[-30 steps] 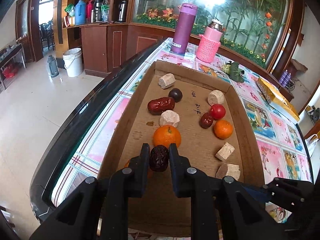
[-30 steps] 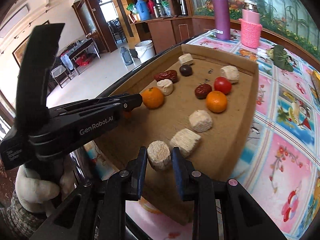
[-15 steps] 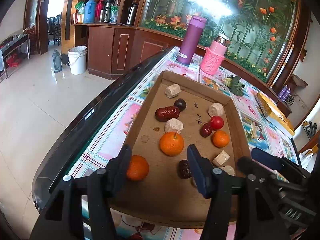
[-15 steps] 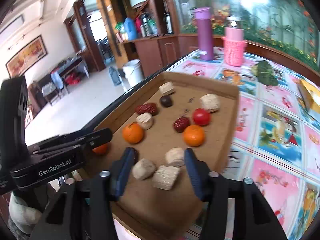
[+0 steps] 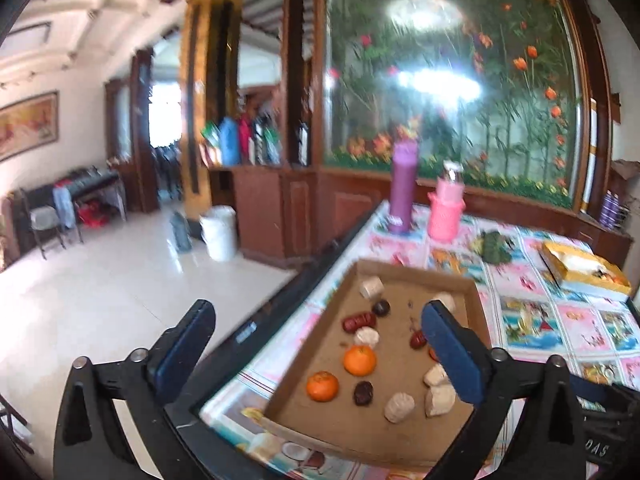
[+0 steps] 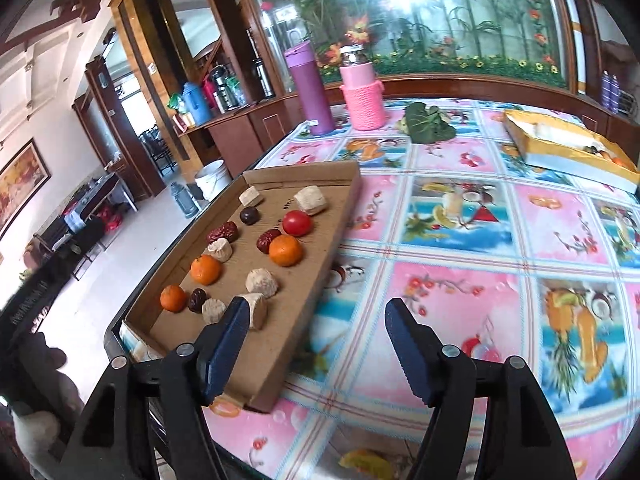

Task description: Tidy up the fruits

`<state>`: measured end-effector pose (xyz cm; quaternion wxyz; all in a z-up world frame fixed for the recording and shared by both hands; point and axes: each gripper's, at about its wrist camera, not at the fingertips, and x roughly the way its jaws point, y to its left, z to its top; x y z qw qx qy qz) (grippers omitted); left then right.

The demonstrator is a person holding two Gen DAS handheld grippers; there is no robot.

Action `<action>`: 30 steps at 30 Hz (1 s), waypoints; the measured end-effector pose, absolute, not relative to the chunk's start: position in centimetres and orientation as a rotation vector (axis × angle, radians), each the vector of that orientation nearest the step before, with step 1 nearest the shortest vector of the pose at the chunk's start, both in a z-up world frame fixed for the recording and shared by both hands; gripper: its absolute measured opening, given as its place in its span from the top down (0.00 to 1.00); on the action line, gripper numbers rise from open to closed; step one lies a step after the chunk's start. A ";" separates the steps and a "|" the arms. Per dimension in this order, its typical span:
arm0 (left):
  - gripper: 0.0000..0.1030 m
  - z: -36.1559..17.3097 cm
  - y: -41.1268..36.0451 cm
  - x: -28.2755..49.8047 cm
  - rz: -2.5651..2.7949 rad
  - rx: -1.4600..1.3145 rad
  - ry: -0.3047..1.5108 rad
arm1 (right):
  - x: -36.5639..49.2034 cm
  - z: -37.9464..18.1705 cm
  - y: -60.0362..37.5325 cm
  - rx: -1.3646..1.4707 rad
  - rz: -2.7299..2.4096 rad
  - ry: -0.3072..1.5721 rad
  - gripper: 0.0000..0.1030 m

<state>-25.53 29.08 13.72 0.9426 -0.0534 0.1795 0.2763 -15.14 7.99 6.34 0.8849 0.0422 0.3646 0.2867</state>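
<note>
Both jaws have just opened wide and hold nothing; the cardboard tray [image 6: 304,308] of fruit lies ahead-left of the right gripper [image 6: 316,344], ahead-right of the left gripper [image 5: 316,344]

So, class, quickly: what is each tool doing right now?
Left tool: open, holding nothing, jaws just opened.
Right tool: open, holding nothing, jaws just opened.

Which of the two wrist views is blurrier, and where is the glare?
Left wrist view: smeared all over, white glare on the glass mural behind the purple flask. Right wrist view: sharper, cardboard tray crisp, glare on the same mural, edges bent by the fisheye.
</note>
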 end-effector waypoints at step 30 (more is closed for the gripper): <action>0.00 12.3 22.0 -31.3 0.449 -0.040 0.437 | -28.1 6.9 8.1 -0.125 0.474 0.563 0.11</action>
